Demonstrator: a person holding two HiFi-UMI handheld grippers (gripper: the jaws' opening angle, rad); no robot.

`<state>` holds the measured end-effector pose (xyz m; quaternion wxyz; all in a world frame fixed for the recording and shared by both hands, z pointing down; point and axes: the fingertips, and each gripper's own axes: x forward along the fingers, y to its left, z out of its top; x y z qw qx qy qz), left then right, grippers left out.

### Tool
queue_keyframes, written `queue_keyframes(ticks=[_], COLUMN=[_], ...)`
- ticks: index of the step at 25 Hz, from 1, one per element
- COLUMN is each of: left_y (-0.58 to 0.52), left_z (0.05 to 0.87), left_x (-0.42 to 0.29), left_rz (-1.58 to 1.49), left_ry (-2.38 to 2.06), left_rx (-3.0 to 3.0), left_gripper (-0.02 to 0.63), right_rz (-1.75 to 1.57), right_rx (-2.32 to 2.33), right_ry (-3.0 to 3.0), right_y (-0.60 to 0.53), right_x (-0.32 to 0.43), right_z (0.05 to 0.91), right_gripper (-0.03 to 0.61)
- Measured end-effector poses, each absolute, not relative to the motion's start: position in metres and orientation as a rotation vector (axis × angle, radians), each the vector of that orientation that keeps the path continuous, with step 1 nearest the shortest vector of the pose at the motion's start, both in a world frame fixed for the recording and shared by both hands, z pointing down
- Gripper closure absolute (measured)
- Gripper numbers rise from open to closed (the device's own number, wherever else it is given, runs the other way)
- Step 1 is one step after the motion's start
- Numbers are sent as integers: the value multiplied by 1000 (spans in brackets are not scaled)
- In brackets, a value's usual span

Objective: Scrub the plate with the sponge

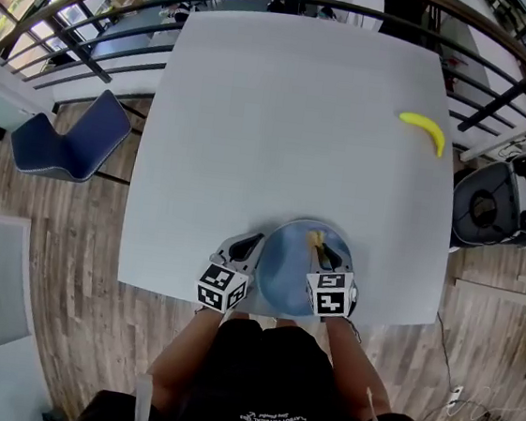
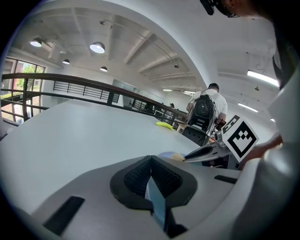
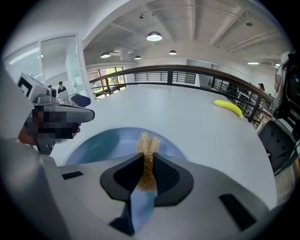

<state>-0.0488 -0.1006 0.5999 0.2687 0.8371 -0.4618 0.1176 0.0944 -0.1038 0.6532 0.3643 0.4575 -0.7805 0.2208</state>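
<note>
head view, closest in: the person's forearms (image 1: 194, 334) reach forward to the near edge of the white table (image 1: 293, 114), one gripper in each hand. left gripper (image 1: 247, 248) sits at the left rim of the blue plate (image 1: 280, 271). in the left gripper view its jaws are pressed together on the plate's thin blue edge, a pad clamped on either side of it. right gripper (image 1: 329, 257) is over the right part of the plate, its marker cube (image 1: 330, 295) toward the person. in the right gripper view its jaws are closed on the sponge (image 3: 147, 149), a tan fibrous piece that sticks out past the pads and stands over the plate surface. cannot tell if it touches the plate. a strip of blue shows between the jaws below the sponge.

plate lies flat on the table at the near edge, centred in front of the person, between the two grippers. in the left gripper view the right gripper's tips and the sponge show just beyond the plate rim.

farther out is bare tabletop, then a yellow banana (image 1: 424, 132) near the far right corner, well apart from the plate. beyond the table are a dark curved railing (image 1: 96, 21) and a blue chair (image 1: 63, 142) on the wood floor (image 1: 69, 258) at left. in the left gripper view a person with a black backpack (image 2: 205, 111) stands far off past the banana.
</note>
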Motion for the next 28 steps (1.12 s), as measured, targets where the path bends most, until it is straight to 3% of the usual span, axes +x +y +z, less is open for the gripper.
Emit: queue_keyframes(ticks=[10,28], left_y=[-96,-50], left_z=[591,615], left_x=[-50,-76], left_rz=[317,303], left_ry=[-1249,-1307], left_rx=[2285,2202], left_gripper=[600,600], right_rz=[597,674], right_rx=[1247,1018], right_ry=[-1976,-2132], right_y=[-103,-23], right_x=[112,23], right_z=[648,652], right_gripper=[511,511])
